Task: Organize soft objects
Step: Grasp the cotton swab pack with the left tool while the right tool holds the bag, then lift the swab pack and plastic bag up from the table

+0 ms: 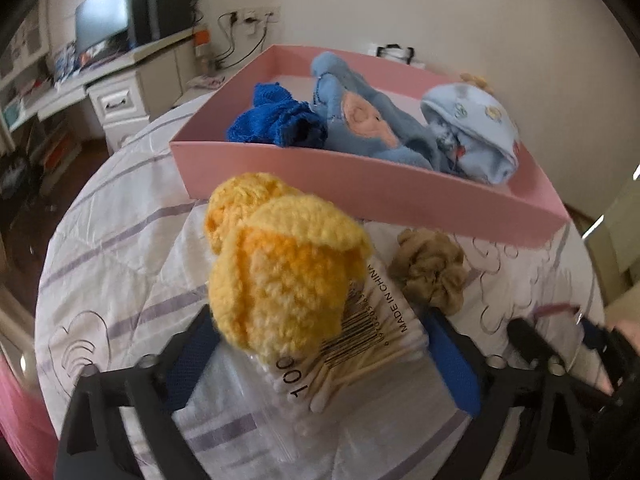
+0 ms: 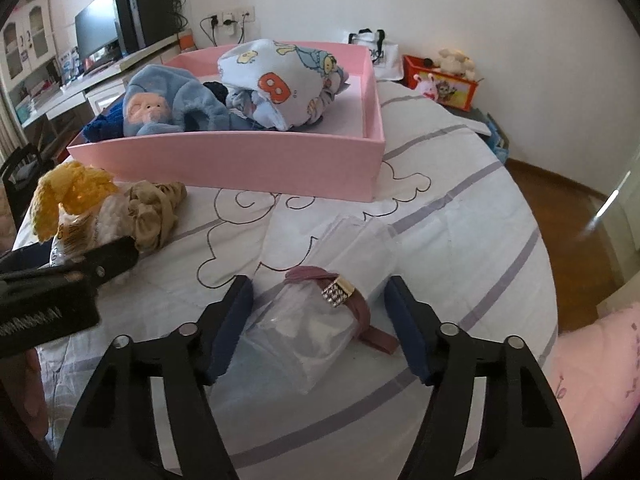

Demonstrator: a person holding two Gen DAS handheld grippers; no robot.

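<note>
We are seeing the left gripper (image 1: pixel 320 344) standing open around a yellow knitted toy (image 1: pixel 280 276) on a cotton-swab pack (image 1: pixel 360 356), the right gripper (image 2: pixel 320 328) open around a plastic bag (image 2: pixel 304 332).

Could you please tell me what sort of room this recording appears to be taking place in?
Most likely a bedroom at home: the work happens on a bed with a striped quilt, a desk with a monitor stands by the wall, and a box of plush toys sits in the corner.

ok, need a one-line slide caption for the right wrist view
Right gripper jaws open around a clear plastic bag banded by a pink strap, on the quilt before the pink box of baby clothes.
</note>
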